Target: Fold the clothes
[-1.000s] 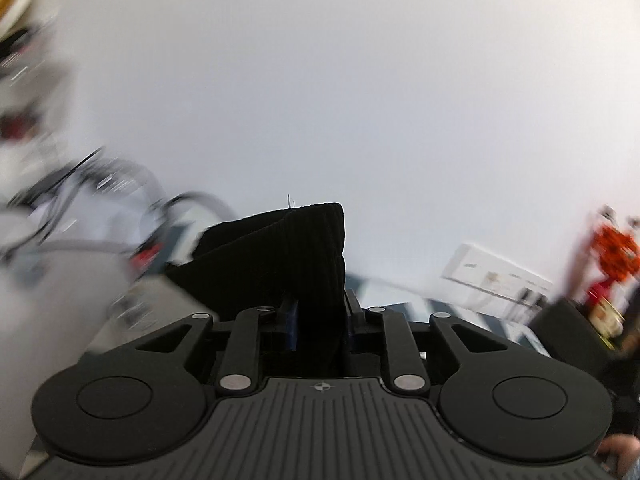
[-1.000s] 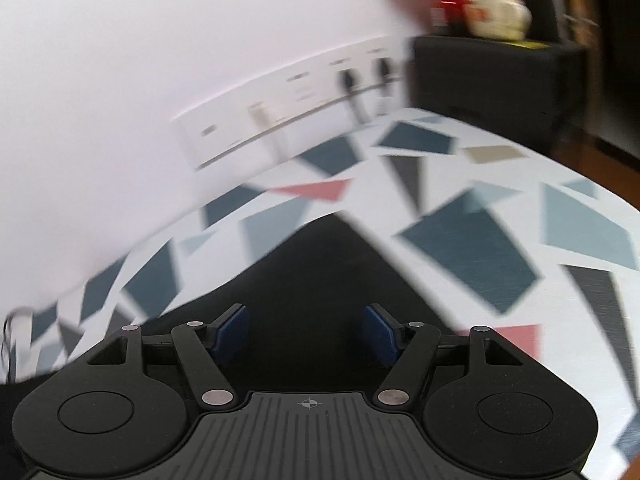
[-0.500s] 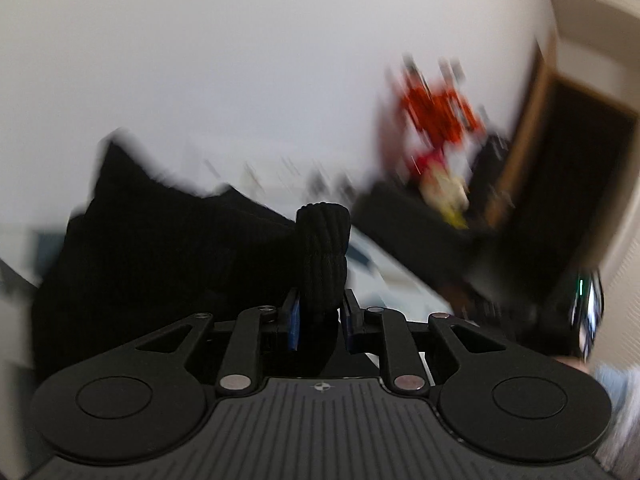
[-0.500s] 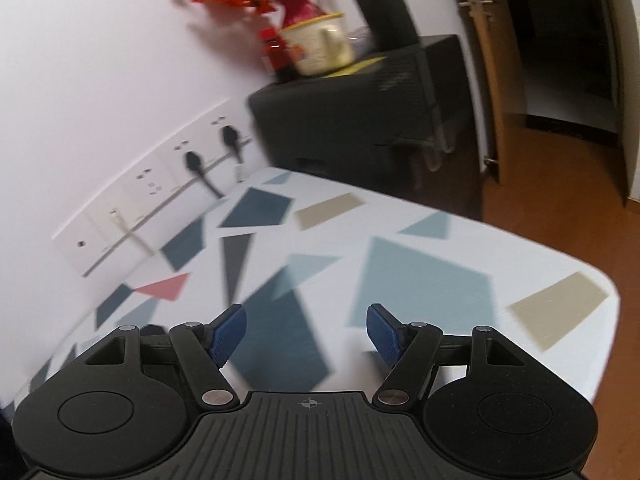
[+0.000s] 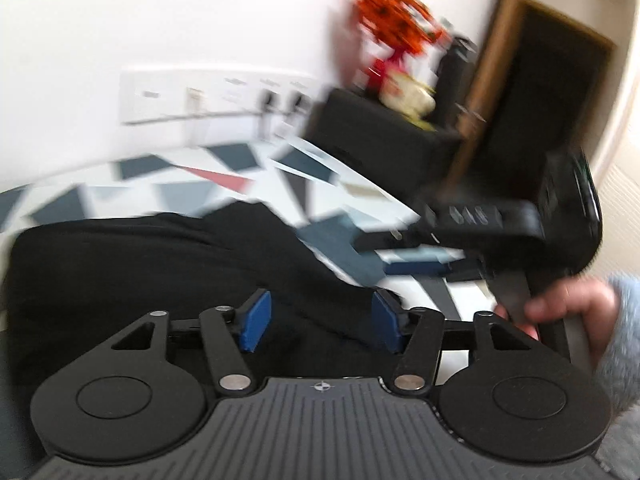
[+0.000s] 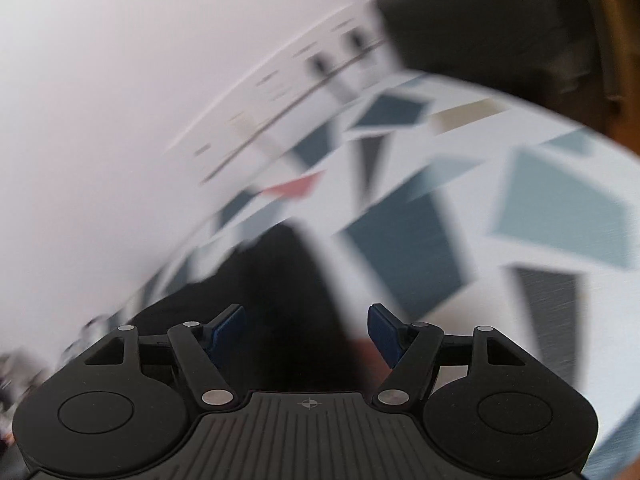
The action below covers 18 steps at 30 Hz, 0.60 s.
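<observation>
Below my left gripper [image 5: 319,326] the black garment [image 5: 160,264] sprawls over lower-left frame on the patterned table [image 5: 192,190]; its jaws are opening, pads clear of cloth. At right my right gripper [image 5: 416,254], jaws also opening, grips nothing. No legible writing anywhere; everything is blurred.

Black plastic left gripper [image 5: 318,322]: blue pads, silver pivot screws, ribbed grey housing, crosshair mark. At 3 o'clock, hand [image 5: 560,312] wearing fuzzy grey-blue sleeve [image 5: 622,332].
</observation>
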Motion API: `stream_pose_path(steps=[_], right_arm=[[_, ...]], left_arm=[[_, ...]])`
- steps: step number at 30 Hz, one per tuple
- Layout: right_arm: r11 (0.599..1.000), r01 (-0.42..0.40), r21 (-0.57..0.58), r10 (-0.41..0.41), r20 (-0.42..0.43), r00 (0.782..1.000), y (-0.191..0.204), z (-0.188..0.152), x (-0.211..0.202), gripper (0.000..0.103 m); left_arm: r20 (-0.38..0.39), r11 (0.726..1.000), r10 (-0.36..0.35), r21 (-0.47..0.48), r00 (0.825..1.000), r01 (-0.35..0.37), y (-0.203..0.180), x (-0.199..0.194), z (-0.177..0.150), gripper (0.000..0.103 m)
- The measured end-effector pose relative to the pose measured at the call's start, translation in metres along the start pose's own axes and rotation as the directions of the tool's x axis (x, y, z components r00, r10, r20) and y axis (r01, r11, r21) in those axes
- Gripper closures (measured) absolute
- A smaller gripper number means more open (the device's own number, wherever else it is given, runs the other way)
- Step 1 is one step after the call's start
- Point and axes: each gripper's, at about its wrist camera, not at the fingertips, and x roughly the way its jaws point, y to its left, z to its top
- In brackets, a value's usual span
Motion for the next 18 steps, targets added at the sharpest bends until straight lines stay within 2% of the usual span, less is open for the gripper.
stream_pose_path(steps=[2, 4, 6, 9, 11, 14, 15, 16, 17, 18], right_arm=[[0.999, -0.026, -0.028, 0.025, -0.036, 0.999, 0.015, -0.003, 0.010, 0.032], [0.998, 0.004, -0.055, -0.008, -0.071, 0.997, 0.025, -0.006, 0.023, 0.032], [0.995, 0.058, -0.081, -0.067, -0.110, 0.992, 0.033, -0.009, 0.036, 0.031], [0.987, 0.095, -0.130, -0.111, -0.122, 0.986, 0.044, -0.015, 0.042, 0.033], [0.987, 0.073, -0.144, -0.094, -0.144, 0.985, 0.049, -0.019, 0.046, 0.041], [0.976, 0.092, -0.195, -0.124, -0.156, 0.980, 0.058, -0.027, 0.058, 0.040], [0.967, 0.114, -0.229, -0.150, -0.145, 0.978, 0.062, -0.030, 0.062, 0.046], [0.956, 0.141, -0.257, -0.178, -0.126, 0.976, 0.066, -0.031, 0.065, 0.068], [0.952, 0.155, -0.264, -0.189, -0.109, 0.976, 0.068, -0.031, 0.064, 0.085], [0.958, 0.152, -0.244, -0.179, -0.090, 0.980, 0.070, -0.028, 0.059, 0.088]], left_arm=[[-0.005, 0.995, 0.083, -0.050, 0.997, -0.083, 0.021, -0.018, -0.005, 0.038], [-0.044, 0.981, 0.166, -0.099, 0.985, -0.170, 0.044, -0.029, -0.016, 0.037], [-0.093, 0.963, 0.217, -0.143, 0.972, -0.229, 0.061, -0.041, -0.035, 0.037], [-0.149, 0.951, 0.232, -0.173, 0.961, -0.256, 0.074, -0.054, -0.062, 0.037], [-0.168, 0.956, 0.222, -0.158, 0.960, -0.249, 0.073, -0.056, -0.072, 0.035], [-0.168, 0.961, 0.232, -0.110, 0.958, -0.252, 0.064, -0.059, -0.082, 0.031], [-0.169, 0.960, 0.243, -0.101, 0.955, -0.262, 0.063, -0.060, -0.084, 0.031], [-0.169, 0.958, 0.254, -0.092, 0.952, -0.272, 0.062, -0.059, -0.085, 0.031], [-0.170, 0.957, 0.260, -0.086, 0.950, -0.278, 0.063, -0.059, -0.085, 0.031], [-0.171, 0.958, 0.258, -0.082, 0.951, -0.275, 0.064, -0.060, -0.086, 0.032]])
